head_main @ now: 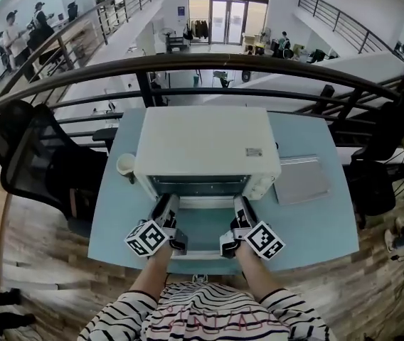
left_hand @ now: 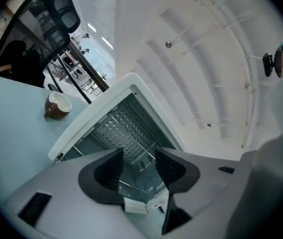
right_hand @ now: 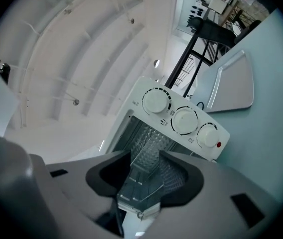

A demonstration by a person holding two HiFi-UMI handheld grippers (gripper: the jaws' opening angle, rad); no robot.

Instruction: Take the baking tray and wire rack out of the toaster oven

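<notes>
Blue table (head_main: 117, 215): toaster oven (head_main: 202, 137), wire rack (left_hand: 129, 133) inside, tray (head_main: 300, 180) alongside

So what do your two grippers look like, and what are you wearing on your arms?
The left gripper and the right gripper match. Each has a pale grey body and two black jaws with bumpy pads inside. Each also carries a white cube printed with black square markers. The sleeves are striped black and white. No cables show.
</notes>
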